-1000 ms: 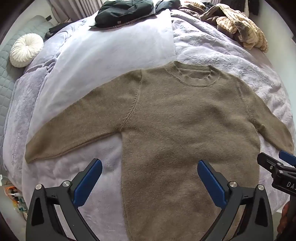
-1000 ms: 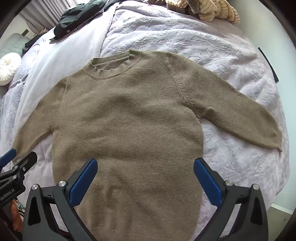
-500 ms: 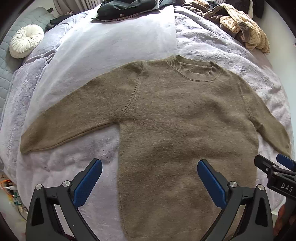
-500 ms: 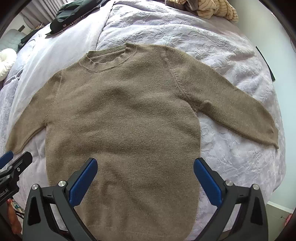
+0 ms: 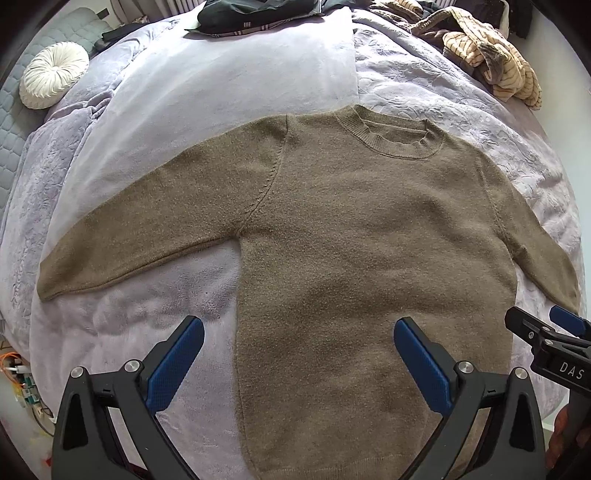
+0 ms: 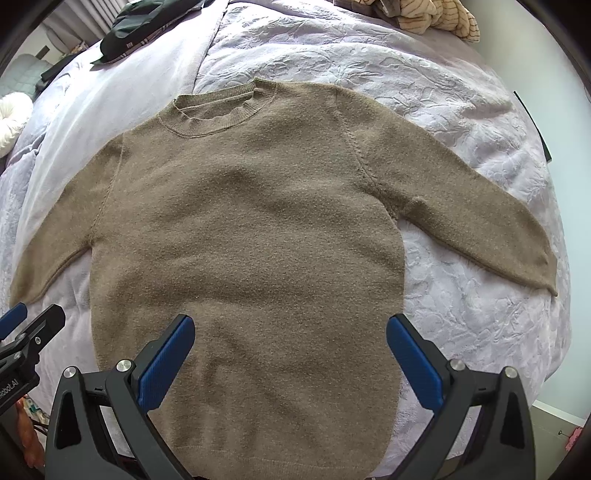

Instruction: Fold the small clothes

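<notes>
An olive-brown knit sweater (image 5: 351, 236) lies flat and face up on the lilac bed, both sleeves spread out, collar at the far side; it also shows in the right wrist view (image 6: 251, 229). My left gripper (image 5: 299, 354) is open and empty above the sweater's lower left part. My right gripper (image 6: 290, 350) is open and empty above the lower middle of the body. The right gripper shows at the right edge of the left wrist view (image 5: 550, 347), and the left gripper at the left edge of the right wrist view (image 6: 26, 339).
A lilac quilted bedspread (image 5: 461, 110) covers the bed. A dark garment (image 5: 255, 14) and a striped tan garment (image 5: 495, 59) lie at the far end. A round white cushion (image 5: 51, 74) sits at the far left. Cables (image 5: 18, 373) lie on the floor left.
Both grippers have drawn back slightly toward the near side and tilted, so the sweater sits a little higher in both views. The sweater itself has not moved.
</notes>
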{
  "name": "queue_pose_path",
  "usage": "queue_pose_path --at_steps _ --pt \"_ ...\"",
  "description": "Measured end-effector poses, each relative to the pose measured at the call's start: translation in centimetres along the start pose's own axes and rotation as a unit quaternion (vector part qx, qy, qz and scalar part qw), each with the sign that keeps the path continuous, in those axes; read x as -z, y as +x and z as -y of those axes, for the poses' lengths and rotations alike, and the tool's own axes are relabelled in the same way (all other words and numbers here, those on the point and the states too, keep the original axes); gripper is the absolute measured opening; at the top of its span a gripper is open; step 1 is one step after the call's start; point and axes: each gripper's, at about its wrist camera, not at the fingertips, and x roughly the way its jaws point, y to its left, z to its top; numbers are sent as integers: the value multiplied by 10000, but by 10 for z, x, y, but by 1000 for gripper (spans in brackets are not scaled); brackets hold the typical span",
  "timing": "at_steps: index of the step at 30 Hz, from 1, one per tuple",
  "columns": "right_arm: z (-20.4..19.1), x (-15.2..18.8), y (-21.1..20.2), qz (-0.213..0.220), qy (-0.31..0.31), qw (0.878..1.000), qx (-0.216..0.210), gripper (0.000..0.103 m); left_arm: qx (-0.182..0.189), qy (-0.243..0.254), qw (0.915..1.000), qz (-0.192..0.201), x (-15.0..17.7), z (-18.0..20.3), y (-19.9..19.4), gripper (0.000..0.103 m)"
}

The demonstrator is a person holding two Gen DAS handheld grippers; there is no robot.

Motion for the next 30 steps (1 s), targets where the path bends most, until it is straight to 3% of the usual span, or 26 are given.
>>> queue_pose_path --at_steps 30 --pt "-1 0 0 -9 -50 10000 52 103 41 -47 10000 -27 0 -1 1 103"
